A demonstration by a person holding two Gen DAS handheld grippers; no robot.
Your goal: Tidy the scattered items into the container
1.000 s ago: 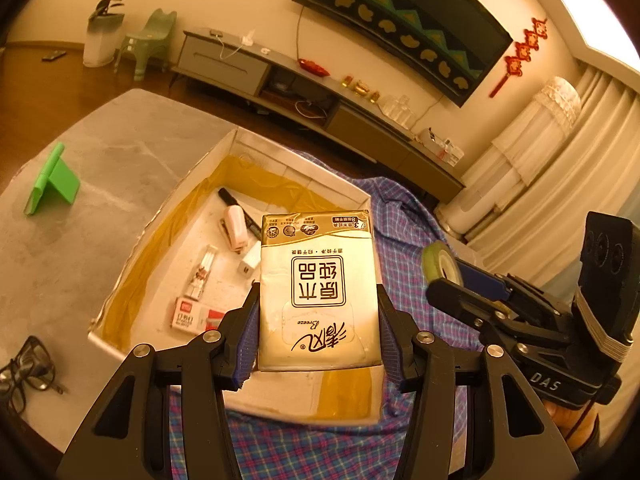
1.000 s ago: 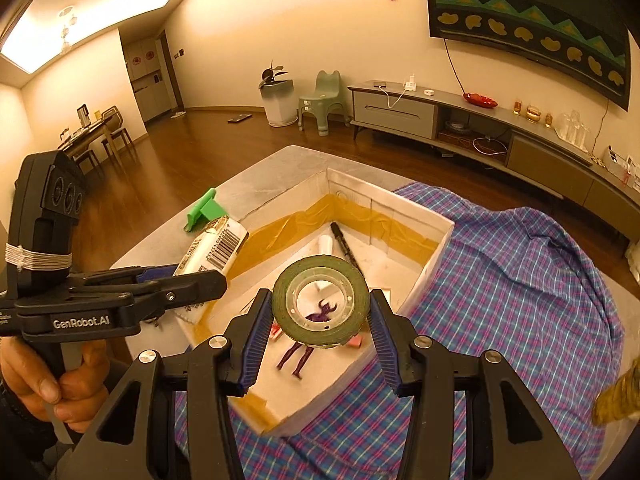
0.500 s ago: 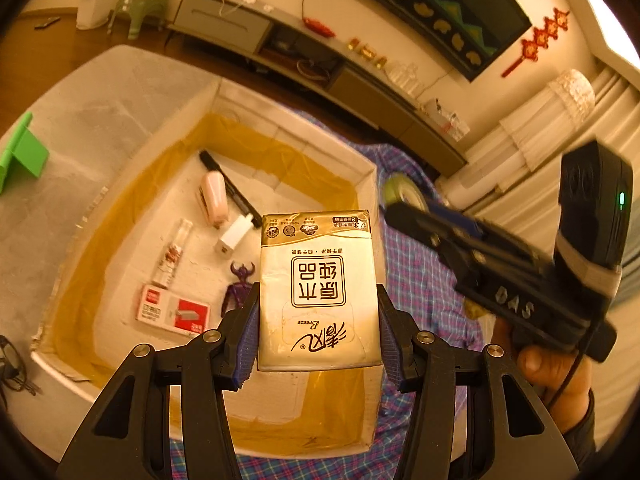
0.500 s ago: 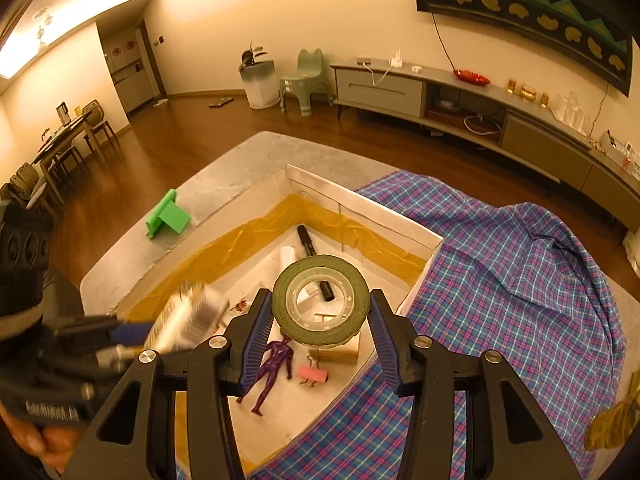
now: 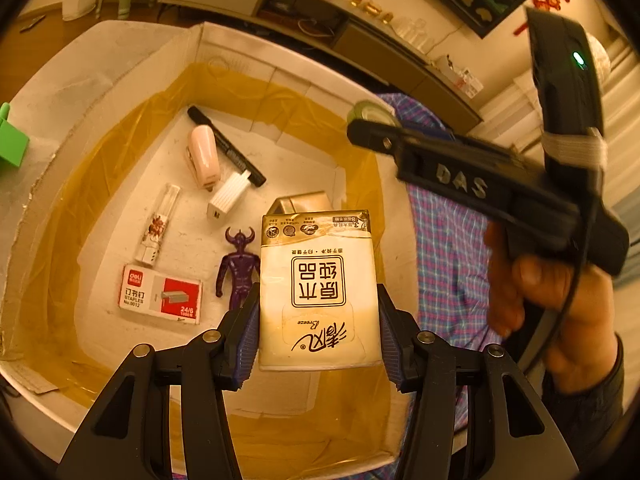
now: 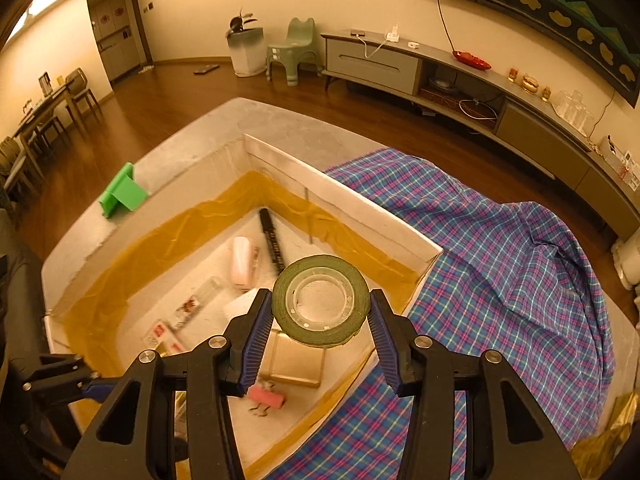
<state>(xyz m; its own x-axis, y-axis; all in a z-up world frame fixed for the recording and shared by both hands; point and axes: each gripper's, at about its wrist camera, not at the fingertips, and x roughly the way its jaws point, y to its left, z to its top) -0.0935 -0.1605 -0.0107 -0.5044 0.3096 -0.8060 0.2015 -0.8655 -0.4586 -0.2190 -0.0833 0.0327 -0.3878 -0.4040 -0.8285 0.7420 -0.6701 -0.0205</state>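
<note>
White box: the container (image 5: 224, 52) sits on your grey table with yellowish tape lining its walls, and both your grippers hang right over it.
Left gripper: your left gripper (image 5: 318, 326) has the tissue pack (image 5: 318, 292) between its blue pads, jaws easing apart right now, so a drop looks like it's on. The pack hangs over the near right part of the box.
Right gripper: your right gripper (image 6: 320, 324) is clamped on the green tape roll (image 6: 320, 300), pads on both sides of it, hovering over the box's right side near the wall.
Already in: black marker (image 5: 226, 146), pink stapler (image 5: 204, 156), white charger (image 5: 228, 196), clear tube (image 5: 158, 224), staples box (image 5: 160, 294), purple figure (image 5: 239, 270), a gold box (image 6: 296, 360) and something pink (image 6: 266, 396) that's probably a binder clip, it's blurry.
Still out: green stand (image 6: 120, 194) on the table beside the box. Can't tell if it counts as clutter.
Progress: I'd say you're near the end, just these two drops left as far as the views show. The plaid cloth (image 6: 500, 260) looks bare.
</note>
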